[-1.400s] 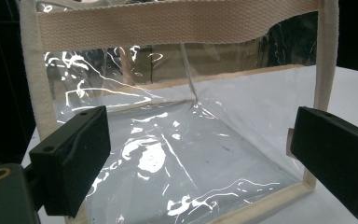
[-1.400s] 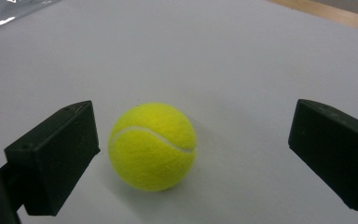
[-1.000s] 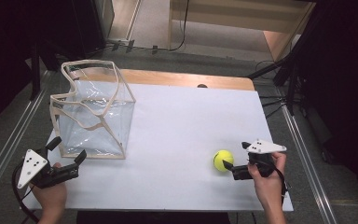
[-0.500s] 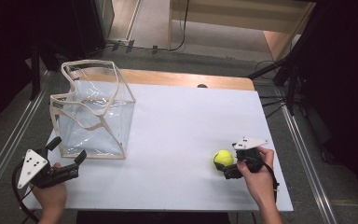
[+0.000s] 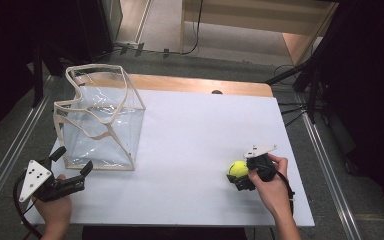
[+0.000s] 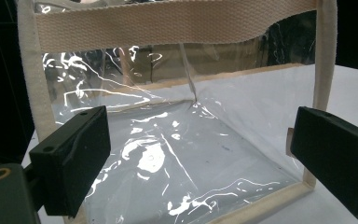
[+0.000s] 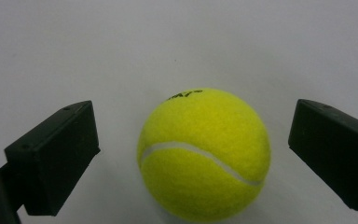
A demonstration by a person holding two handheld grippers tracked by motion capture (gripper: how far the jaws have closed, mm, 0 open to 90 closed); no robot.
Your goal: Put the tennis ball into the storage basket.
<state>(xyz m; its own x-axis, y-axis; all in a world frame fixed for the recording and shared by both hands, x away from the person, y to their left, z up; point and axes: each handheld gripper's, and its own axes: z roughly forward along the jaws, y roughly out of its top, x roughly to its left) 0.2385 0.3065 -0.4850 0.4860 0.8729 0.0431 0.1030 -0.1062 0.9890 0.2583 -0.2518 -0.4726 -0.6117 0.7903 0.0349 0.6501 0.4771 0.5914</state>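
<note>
Over the last second the right gripper [image 5: 239, 176] has moved in from the right onto the yellow tennis ball [image 5: 238, 169], while the left gripper [image 5: 72, 161] has stayed where it was. The ball rests on the white bench [image 5: 195, 135] at its near right, well apart from the clear plastic tote bag [image 5: 100, 120] standing upright at the far left. In the right gripper view the ball [image 7: 204, 154] sits between the two black jaws, which are spread wide on either side of it with a gap showing at each side, so they are not gripping it. The person's right hand [image 5: 270, 187] holds that gripper from the near side. At the near left corner of the bench, the person's left hand [image 5: 54, 207] holds the left gripper, its jaws also spread apart and holding nothing, pointing at the near side of the bag. In the left gripper view the bag [image 6: 182, 121] fills the space beyond the jaws: a transparent, wrinkled wall with cream webbing trim [image 6: 168, 23] along its top edge and corners. The bag's cream handles droop over its open top.
</note>
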